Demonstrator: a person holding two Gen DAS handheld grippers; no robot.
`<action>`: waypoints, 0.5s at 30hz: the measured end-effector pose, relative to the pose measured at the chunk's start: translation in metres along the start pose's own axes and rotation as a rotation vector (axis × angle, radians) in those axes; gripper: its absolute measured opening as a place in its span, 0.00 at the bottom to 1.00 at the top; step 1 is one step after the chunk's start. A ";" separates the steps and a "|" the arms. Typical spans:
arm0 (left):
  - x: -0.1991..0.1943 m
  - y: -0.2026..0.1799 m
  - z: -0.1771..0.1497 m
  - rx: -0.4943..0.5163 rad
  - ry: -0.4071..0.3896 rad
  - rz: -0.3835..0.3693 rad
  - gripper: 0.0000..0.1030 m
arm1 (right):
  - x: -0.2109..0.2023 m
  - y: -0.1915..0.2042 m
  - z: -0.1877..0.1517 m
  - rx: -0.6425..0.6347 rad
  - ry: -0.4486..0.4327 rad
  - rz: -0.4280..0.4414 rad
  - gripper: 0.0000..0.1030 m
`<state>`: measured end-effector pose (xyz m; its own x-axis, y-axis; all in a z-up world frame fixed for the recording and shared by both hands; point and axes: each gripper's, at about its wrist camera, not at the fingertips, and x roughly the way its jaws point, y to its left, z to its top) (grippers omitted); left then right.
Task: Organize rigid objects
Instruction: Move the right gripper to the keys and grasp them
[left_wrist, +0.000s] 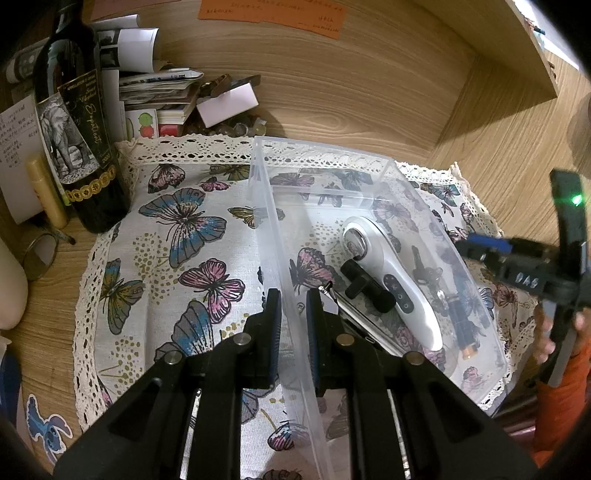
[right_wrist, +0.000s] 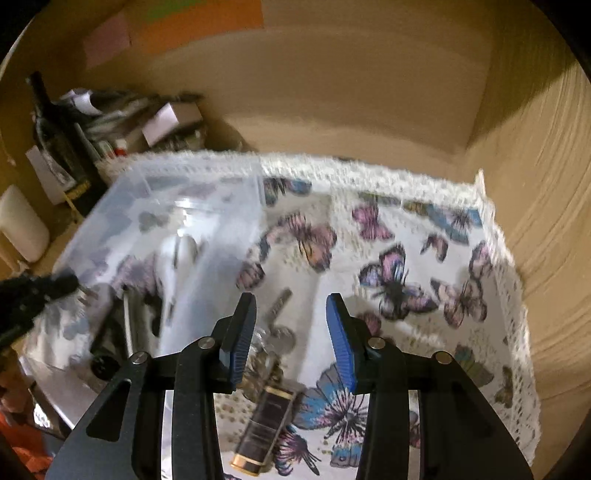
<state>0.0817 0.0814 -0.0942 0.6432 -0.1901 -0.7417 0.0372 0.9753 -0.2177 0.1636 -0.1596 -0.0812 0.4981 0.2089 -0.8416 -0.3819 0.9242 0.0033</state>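
nearest the left wrist camera, the left claw (left_wrist: 293, 325) is clenched on the near wall of a clear plastic bin (left_wrist: 266, 206), one pad outside the wall and one inside. the bin sits on a butterfly-print cloth (left_wrist: 166, 236) with a lace edge, spread over the wooden tabletop (left_wrist: 369, 96). inside the bin lie a white handheld device (left_wrist: 399, 280) with a row of buttons, a black cylinder-shaped piece (left_wrist: 364, 286) touching its side, a slim metal pen-like rod (left_wrist: 341, 301) near the claw, and a dark tube with a gold end (left_wrist: 463, 328) along the far wall.

the right claw (right_wrist: 291, 339) is released, its blue pads spread apart over the cloth just beside the bin. below it, a dark rectangular case with gold trim (right_wrist: 264, 428) lies on the cloth, with a bunch of keys (right_wrist: 275, 339) touching its upper end; this view is blurred.

a dark wine bottle (left_wrist: 74, 122) stands at the cloth's left corner beside stacked papers (left_wrist: 155, 88).
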 end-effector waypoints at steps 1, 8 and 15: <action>0.000 0.000 0.000 0.000 0.000 0.001 0.12 | 0.004 0.000 -0.003 -0.003 0.016 0.002 0.35; 0.000 0.000 -0.001 0.001 0.001 0.003 0.12 | 0.030 0.007 -0.023 -0.036 0.099 0.023 0.42; 0.000 0.000 -0.001 0.001 0.001 0.002 0.12 | 0.041 0.011 -0.023 -0.050 0.094 0.016 0.44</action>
<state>0.0809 0.0813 -0.0947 0.6422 -0.1882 -0.7430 0.0367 0.9758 -0.2154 0.1624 -0.1481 -0.1283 0.4175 0.1906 -0.8885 -0.4291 0.9032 -0.0078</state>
